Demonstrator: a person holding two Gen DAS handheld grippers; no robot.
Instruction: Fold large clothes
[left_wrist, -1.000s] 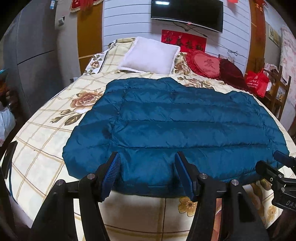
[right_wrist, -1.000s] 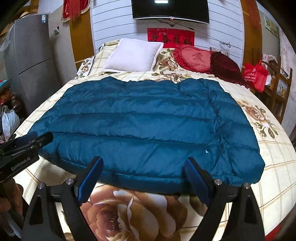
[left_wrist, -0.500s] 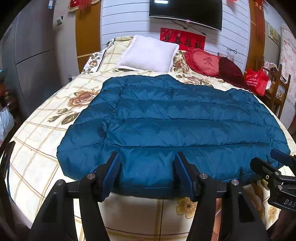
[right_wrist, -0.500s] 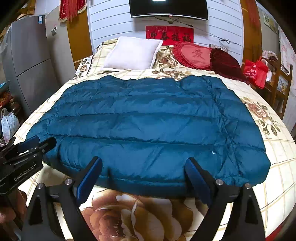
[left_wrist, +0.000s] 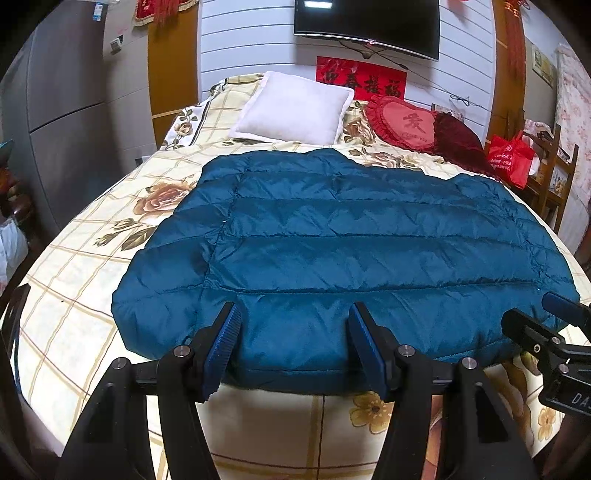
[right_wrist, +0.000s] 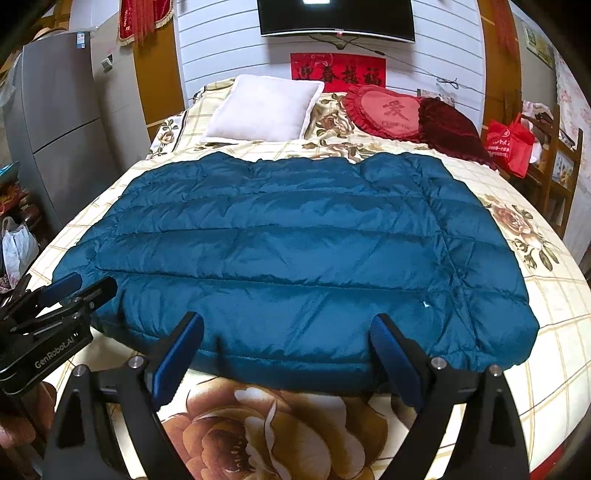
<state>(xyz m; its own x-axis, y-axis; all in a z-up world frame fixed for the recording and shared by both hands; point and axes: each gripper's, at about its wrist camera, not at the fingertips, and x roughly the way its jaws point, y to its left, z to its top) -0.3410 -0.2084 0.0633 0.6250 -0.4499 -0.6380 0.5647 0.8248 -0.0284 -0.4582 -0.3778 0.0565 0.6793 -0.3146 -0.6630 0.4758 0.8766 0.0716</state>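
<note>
A large teal quilted down jacket (left_wrist: 351, 243) lies spread flat across the bed, back side up; it also shows in the right wrist view (right_wrist: 295, 251). My left gripper (left_wrist: 293, 325) is open and empty, hovering over the jacket's near hem toward its left part. My right gripper (right_wrist: 286, 339) is open wide and empty, over the near hem toward the right part. The right gripper shows at the right edge of the left wrist view (left_wrist: 546, 332), and the left gripper shows at the left edge of the right wrist view (right_wrist: 62, 295).
The bed has a cream floral checked cover (left_wrist: 74, 280). A white pillow (left_wrist: 295, 107), a red heart cushion (left_wrist: 406, 123) and a dark red cushion (left_wrist: 460, 142) lie at the head. A red bag (left_wrist: 511, 158) sits on wooden furniture at right. A grey fridge (right_wrist: 55, 122) stands left.
Both grippers have risen and drawn back slightly, so the jacket sits lower and a little farther in both views. The jacket has not moved. Both jaws stay open.
</note>
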